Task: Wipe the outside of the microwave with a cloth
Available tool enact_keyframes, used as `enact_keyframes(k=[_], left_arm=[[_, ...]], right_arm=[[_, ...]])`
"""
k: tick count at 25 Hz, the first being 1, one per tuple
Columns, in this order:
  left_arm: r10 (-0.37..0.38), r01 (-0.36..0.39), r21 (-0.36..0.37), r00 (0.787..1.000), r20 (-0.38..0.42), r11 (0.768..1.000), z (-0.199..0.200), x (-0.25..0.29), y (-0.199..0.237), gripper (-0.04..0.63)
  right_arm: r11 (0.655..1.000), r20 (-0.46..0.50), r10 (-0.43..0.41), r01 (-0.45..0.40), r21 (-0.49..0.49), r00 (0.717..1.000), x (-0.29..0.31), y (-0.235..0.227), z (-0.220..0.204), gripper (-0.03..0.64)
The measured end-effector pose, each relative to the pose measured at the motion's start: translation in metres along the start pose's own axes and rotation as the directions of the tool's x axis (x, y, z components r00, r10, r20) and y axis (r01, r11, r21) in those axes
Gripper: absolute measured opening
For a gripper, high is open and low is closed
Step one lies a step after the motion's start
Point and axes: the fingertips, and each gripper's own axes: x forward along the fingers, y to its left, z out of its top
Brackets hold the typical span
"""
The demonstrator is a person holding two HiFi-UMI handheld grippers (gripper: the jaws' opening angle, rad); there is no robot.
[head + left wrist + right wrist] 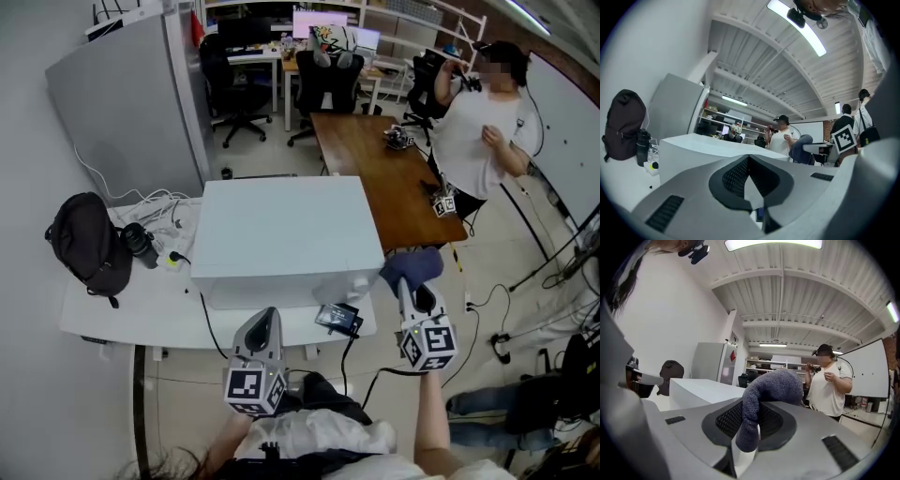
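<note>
Nearest to me, my right gripper [404, 284] is clamped on the blue cloth [414, 265], with the white microwave [281, 230] on the bench [122, 302] just to its left, while my left gripper [266, 324], closed and empty, points at the microwave's front.

— What has the right gripper [749, 442] got?
— A dark blue-grey terry cloth [776, 385], pinched between the closed jaws. Its free end rises, curls over, and droops to the right.
— And behind it?
— A white box-shaped microwave [701, 389] to the left. Beyond its far left corner sits a black backpack [670, 373], with a tall grey metal cabinet [708, 363] standing further back.
— Anyone around?
— A person in a white shirt and dark cap [828, 390] stands at the right, hands raised.
</note>
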Motion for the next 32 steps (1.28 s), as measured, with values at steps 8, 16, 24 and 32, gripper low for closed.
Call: enact_keyframes(k=[8, 16, 24, 32], left_arm=[[0.053, -0.054, 0.006, 0.999, 0.004, 0.999, 0.002, 0.052, -0.025, -0.006], [0.087, -0.087, 0.018, 0.996, -0.018, 0.996, 0.0, 0.073, -0.037, -0.006], [0.146, -0.146, 0.02, 0.989, -0.024, 0.989, 0.0, 0.073, -0.019, -0.006], [0.124, -0.124, -0.011, 0.992, -0.037, 0.992, -0.007, 0.083, -0.019, -0.006]], right_arm=[[0.967, -0.064, 0.137, -0.147, -0.206, 0.989, 0.132, -0.067, -0.019, 0.083], [0.905, -0.189, 0.235, -0.285, -0.317, 0.953, 0.26, -0.069, -0.054, 0.083], [0.756, -0.344, 0.322, -0.458, -0.467, 0.882, 0.291, -0.047, -0.093, 0.083], [0.757, -0.263, 0.408, -0.485, -0.438, 0.874, 0.2, -0.028, -0.079, 0.083]])
